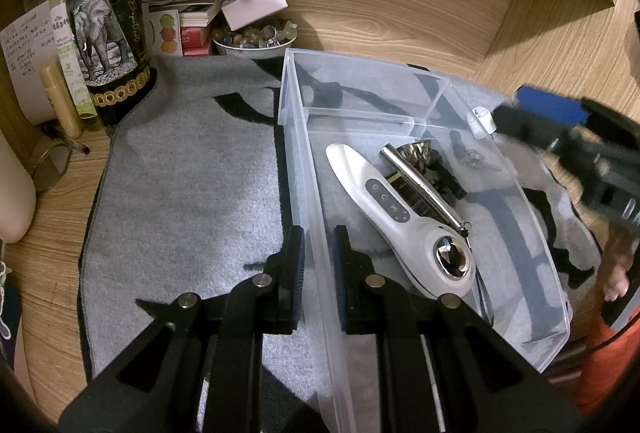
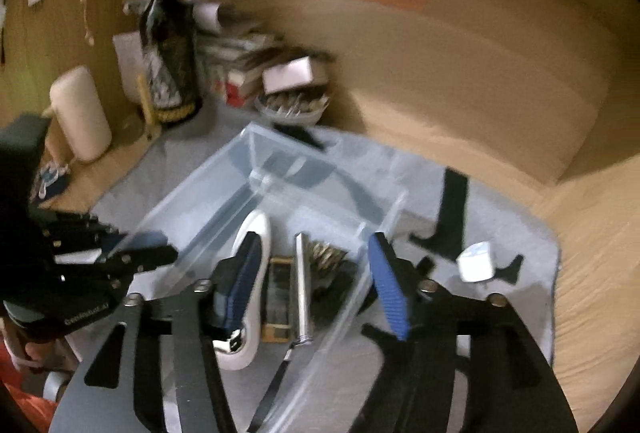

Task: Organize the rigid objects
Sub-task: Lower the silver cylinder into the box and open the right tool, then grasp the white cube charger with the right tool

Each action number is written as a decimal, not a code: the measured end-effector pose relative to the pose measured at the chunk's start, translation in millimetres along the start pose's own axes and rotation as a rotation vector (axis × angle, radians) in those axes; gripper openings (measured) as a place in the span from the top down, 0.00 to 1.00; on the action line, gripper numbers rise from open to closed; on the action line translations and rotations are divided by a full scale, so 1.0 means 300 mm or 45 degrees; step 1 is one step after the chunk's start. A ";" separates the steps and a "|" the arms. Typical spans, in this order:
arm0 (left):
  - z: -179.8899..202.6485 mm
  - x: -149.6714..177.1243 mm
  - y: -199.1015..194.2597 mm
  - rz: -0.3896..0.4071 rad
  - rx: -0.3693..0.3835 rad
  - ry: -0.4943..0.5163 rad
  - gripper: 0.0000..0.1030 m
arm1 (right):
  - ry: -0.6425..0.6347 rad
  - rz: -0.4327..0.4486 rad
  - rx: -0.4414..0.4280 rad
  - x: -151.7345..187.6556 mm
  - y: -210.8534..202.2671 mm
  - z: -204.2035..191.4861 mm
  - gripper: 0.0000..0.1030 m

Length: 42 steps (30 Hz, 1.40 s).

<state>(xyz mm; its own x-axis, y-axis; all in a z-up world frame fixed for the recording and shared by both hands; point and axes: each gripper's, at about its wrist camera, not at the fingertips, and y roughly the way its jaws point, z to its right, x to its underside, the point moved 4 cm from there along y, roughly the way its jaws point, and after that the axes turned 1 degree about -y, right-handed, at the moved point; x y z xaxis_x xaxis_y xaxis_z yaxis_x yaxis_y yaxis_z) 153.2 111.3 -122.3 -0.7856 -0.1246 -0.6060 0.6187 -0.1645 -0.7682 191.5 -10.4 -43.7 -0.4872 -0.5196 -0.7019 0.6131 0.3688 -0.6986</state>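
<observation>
Left tongs [image 1: 319, 265] straddle the clear bin [image 1: 532, 217] wall, apparently unclamped; right tongs [image 2: 316, 281] hang spread above; risk: the bin skids on the mat [image 1: 180, 193] if nudged.

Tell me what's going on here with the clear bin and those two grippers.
A person is tidying hard items into a clear plastic bin on a grey mat. The left gripper straddles the bin's near wall, one finger on each side, with a gap showing. The right gripper hangs open and empty over the bin. Inside lie a white handheld device, a silver tube and some smaller pieces. A small white cube sits on the mat outside.
</observation>
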 end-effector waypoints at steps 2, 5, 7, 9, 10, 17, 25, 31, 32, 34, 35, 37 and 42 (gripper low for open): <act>0.000 0.000 0.001 0.000 0.000 0.000 0.87 | 0.023 0.033 0.032 -0.012 -0.019 0.030 0.41; 0.001 0.001 0.000 0.001 0.000 0.000 0.87 | 0.094 0.078 0.106 -0.029 -0.035 0.105 0.37; 0.000 0.000 0.000 0.000 0.001 0.000 0.88 | 0.136 0.077 0.138 -0.029 -0.035 0.151 0.37; 0.000 0.000 0.001 -0.001 0.001 -0.001 0.88 | 0.181 0.067 0.172 -0.028 -0.021 0.209 0.37; 0.000 0.000 0.001 -0.001 0.001 0.000 0.87 | 0.210 0.057 0.198 -0.026 -0.010 0.245 0.37; 0.000 -0.001 0.000 0.000 0.000 -0.001 0.87 | 0.363 -0.021 0.273 0.014 0.070 0.413 0.37; -0.001 -0.001 0.000 -0.001 0.002 -0.006 0.87 | 0.449 -0.169 0.293 0.099 0.222 0.496 0.37; 0.000 -0.002 -0.002 -0.002 0.003 -0.010 0.88 | 0.483 -0.250 0.290 0.153 0.311 0.516 0.38; -0.001 -0.002 -0.001 -0.002 0.003 -0.009 0.88 | 0.483 -0.257 0.292 0.156 0.319 0.517 0.38; -0.001 -0.002 -0.001 -0.002 0.003 -0.010 0.88 | 0.487 -0.267 0.287 0.163 0.332 0.520 0.41; -0.001 -0.002 -0.001 -0.002 0.003 -0.010 0.88 | 0.486 -0.273 0.284 0.165 0.340 0.521 0.47; 0.000 -0.002 -0.002 -0.002 0.002 -0.009 0.87 | 0.481 -0.287 0.270 0.169 0.351 0.518 0.59; 0.000 -0.002 -0.002 -0.002 0.002 -0.009 0.87 | 0.489 -0.271 0.254 0.173 0.336 0.514 0.59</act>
<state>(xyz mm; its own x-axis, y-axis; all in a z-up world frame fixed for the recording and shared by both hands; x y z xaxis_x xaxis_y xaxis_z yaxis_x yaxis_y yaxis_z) 153.3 111.4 -121.6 -0.7866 -0.1311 -0.6034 0.6175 -0.1659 -0.7689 323.9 -119.1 -129.0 -0.7863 -0.2317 -0.5727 0.5638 0.1101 -0.8185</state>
